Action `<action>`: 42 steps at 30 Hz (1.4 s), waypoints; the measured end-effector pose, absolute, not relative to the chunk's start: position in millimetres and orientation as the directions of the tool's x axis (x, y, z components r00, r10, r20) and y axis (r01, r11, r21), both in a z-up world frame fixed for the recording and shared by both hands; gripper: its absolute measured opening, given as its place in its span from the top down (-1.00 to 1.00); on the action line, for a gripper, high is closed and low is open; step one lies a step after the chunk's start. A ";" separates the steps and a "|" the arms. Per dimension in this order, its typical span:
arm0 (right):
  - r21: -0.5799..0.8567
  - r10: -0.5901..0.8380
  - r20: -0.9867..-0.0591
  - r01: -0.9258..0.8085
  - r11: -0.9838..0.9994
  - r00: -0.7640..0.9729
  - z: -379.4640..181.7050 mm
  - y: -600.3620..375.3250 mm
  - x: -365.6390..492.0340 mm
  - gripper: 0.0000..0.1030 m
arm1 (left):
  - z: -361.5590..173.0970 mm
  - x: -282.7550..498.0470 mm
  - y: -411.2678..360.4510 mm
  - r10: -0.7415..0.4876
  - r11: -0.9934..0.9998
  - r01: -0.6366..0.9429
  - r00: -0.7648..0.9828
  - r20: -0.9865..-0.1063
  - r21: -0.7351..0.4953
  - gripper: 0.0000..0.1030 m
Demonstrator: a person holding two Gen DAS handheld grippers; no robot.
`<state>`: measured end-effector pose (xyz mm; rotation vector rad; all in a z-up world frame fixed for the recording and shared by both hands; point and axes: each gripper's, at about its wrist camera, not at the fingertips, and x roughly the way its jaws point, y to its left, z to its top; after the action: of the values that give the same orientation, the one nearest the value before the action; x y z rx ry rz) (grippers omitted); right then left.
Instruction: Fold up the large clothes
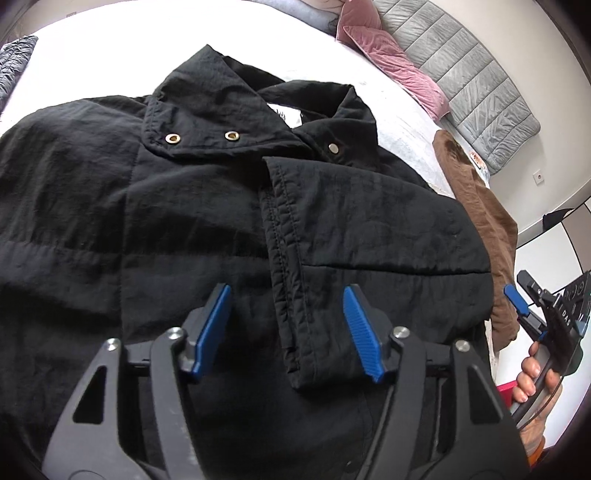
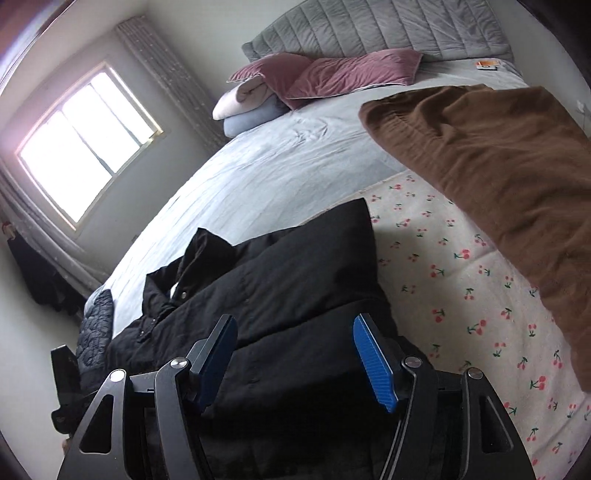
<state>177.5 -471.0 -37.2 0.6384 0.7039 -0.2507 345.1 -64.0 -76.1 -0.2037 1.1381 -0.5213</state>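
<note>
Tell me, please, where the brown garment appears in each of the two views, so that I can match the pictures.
Left wrist view: brown garment at the right edge, partly hidden behind the black jacket.
Right wrist view: brown garment fills the upper right, lying on the bed.
Shared landmark: the pink pillow by the grey headboard.

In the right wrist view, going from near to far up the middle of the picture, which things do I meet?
right gripper → black jacket → pale bed sheet → pink pillow → grey quilted headboard
</note>
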 end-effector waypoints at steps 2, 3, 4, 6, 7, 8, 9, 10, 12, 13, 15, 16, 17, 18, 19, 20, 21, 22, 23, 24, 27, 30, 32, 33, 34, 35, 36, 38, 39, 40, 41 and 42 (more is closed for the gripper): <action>0.495 -0.013 -0.669 0.458 0.738 0.743 -58.5 -491.8 166.2 -0.29 | -84.6 348.8 -73.7 -0.467 0.878 0.276 0.325 -0.822 -0.390 0.18; 0.512 -0.011 -0.670 0.472 0.718 0.743 -69.4 -500.3 162.7 -0.29 | -85.0 347.9 -78.3 -0.462 0.881 0.278 0.340 -0.819 -0.382 0.29; 0.525 -0.006 -0.671 0.481 0.702 0.742 -75.6 -506.8 160.6 -0.29 | -83.6 346.0 -83.4 -0.454 0.884 0.293 0.354 -0.818 -0.364 0.57; 0.558 0.021 -0.661 0.473 0.682 0.750 -91.3 -512.3 156.0 -0.29 | -72.2 334.8 -86.6 -0.412 0.905 0.304 0.450 -0.792 -0.298 0.84; 0.571 0.031 -0.651 0.463 0.678 0.759 -95.1 -511.0 154.8 -0.28 | -67.7 329.6 -84.6 -0.409 0.908 0.300 0.477 -0.778 -0.293 0.84; 0.575 0.032 -0.645 0.458 0.678 0.763 -99.1 -511.2 155.4 -0.28 | -66.9 327.0 -80.4 -0.398 0.914 0.275 0.478 -0.783 -0.297 0.84; 0.577 0.036 -0.641 0.450 0.682 0.767 -101.5 -510.5 156.6 -0.28 | -70.5 325.7 -76.1 -0.385 0.922 0.242 0.465 -0.797 -0.303 0.84; 0.570 0.036 -0.643 0.446 0.689 0.765 -102.6 -508.8 159.4 -0.28 | -77.4 325.6 -74.2 -0.349 0.936 0.217 0.445 -0.825 -0.278 0.84; 0.538 0.015 -0.661 0.460 0.707 0.751 -98.7 -504.3 164.0 -0.28 | -80.8 322.4 -73.3 -0.327 0.941 0.233 0.442 -0.836 -0.245 0.58; 0.519 0.001 -0.669 0.467 0.716 0.743 -94.5 -502.5 164.5 -0.28 | -75.4 319.5 -72.6 -0.302 0.948 0.236 0.463 -0.833 -0.212 0.48; 0.485 -0.040 -0.660 0.467 0.739 0.750 -79.4 -498.3 164.0 -0.28 | -57.7 312.3 -70.9 -0.299 0.949 0.247 0.516 -0.803 -0.195 0.39; 0.475 -0.054 -0.645 0.455 0.753 0.763 -69.9 -494.4 163.2 -0.28 | -48.7 308.8 -71.4 -0.314 0.944 0.265 0.546 -0.777 -0.195 0.39; 0.469 -0.060 -0.630 0.441 0.765 0.775 -61.6 -490.3 164.3 -0.28 | -40.0 306.0 -73.7 -0.339 0.935 0.293 0.568 -0.750 -0.201 0.39; 0.465 -0.059 -0.618 0.425 0.777 0.784 -55.2 -485.6 167.9 -0.28 | -34.1 304.5 -77.8 -0.376 0.920 0.327 0.573 -0.728 -0.218 0.39; 0.454 -0.058 -0.612 0.411 0.790 0.789 -50.2 -479.3 173.5 -0.27 | -32.4 304.1 -81.7 -0.412 0.903 0.359 0.565 -0.715 -0.237 0.39; 0.437 -0.063 -0.608 0.399 0.807 0.792 -47.0 -472.3 179.8 -0.23 | -34.0 305.5 -88.5 -0.441 0.887 0.384 0.546 -0.712 -0.255 0.39; 0.418 -0.066 -0.603 0.385 0.823 0.795 -45.9 -465.0 186.3 -0.22 | -39.0 307.0 -95.4 -0.462 0.874 0.403 0.521 -0.717 -0.270 0.37; 0.400 -0.064 -0.606 0.373 0.837 0.793 -47.9 -458.4 193.1 -0.21 | -45.9 310.9 -103.9 -0.472 0.866 0.414 0.498 -0.727 -0.279 0.35; 0.375 -0.073 -0.619 0.375 0.848 0.782 -52.3 -452.8 199.4 -0.21 | -56.5 310.9 -108.8 -0.479 0.859 0.426 0.474 -0.738 -0.284 0.32; 0.333 -0.102 -0.634 0.390 0.858 0.766 -58.7 -448.7 204.5 -0.21 | -67.0 312.1 -115.2 -0.476 0.856 0.434 0.450 -0.756 -0.281 0.29; 0.229 -0.132 -0.710 0.404 0.886 0.692 -88.8 -446.2 219.1 -0.19 | -87.7 296.7 -115.5 -0.492 0.845 0.466 0.484 -0.724 -0.263 0.28; 0.144 -0.175 -0.733 0.401 0.905 0.657 -78.7 -438.2 223.8 -0.19 | -79.2 293.7 -109.6 -0.495 0.841 0.462 0.451 -0.743 -0.281 0.24; 0.127 -0.188 -0.736 0.406 0.905 0.650 -67.2 -433.2 216.0 -0.23 | -68.4 290.7 -102.8 -0.458 0.861 0.435 0.441 -0.772 -0.263 0.00; 0.153 -0.174 -0.730 0.406 0.901 0.661 -61.1 -432.7 207.9 -0.23 | -60.7 286.1 -95.4 -0.451 0.867 0.424 0.445 -0.774 -0.261 -0.08; 0.189 -0.151 -0.726 0.405 0.895 0.671 -55.3 -432.2 198.8 -0.25 | -53.9 279.7 -86.5 -0.449 0.871 0.416 0.453 -0.770 -0.262 -0.23; 0.224 -0.126 -0.728 0.407 0.885 0.674 -50.4 -431.3 189.8 -0.29 | -46.3 272.5 -75.7 -0.433 0.881 0.399 0.468 -0.770 -0.253 -0.41; 0.249 -0.107 -0.735 0.413 0.876 0.670 -45.5 -429.1 181.1 -0.31 | -39.3 265.4 -63.7 -0.412 0.894 0.376 0.483 -0.773 -0.242 -0.53; 0.270 -0.089 -0.752 0.429 0.862 0.653 -37.0 -420.0 162.9 -0.44 | -27.1 251.3 -36.7 -0.377 0.915 0.329 0.498 -0.781 -0.233 -0.60; 0.271 -0.085 -0.761 0.434 0.859 0.643 -32.9 -414.0 154.2 -0.47 | -22.1 245.0 -21.8 -0.356 0.927 0.296 0.501 -0.789 -0.230 -0.64; 0.273 -0.080 -0.766 0.436 0.857 0.638 -28.1 -407.0 145.9 -0.49 | -17.7 241.0 -8.1 -0.334 0.938 0.263 0.506 -0.795 -0.227 -0.67; 0.277 -0.081 -0.767 0.442 0.853 0.637 -24.6 -400.6 137.3 -0.51 | -13.6 234.3 8.9 -0.314 0.947 0.235 0.516 -0.797 -0.220 -0.74; 0.279 -0.081 -0.770 0.448 0.850 0.633 -21.6 -394.4 130.7 -0.53 | -10.3 229.0 25.0 -0.285 0.957 0.205 0.527 -0.800 -0.206 -0.78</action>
<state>130.7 -394.4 -21.6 0.4779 0.8373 -0.3156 229.0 25.0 -10.3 -0.0901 0.9726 -0.2936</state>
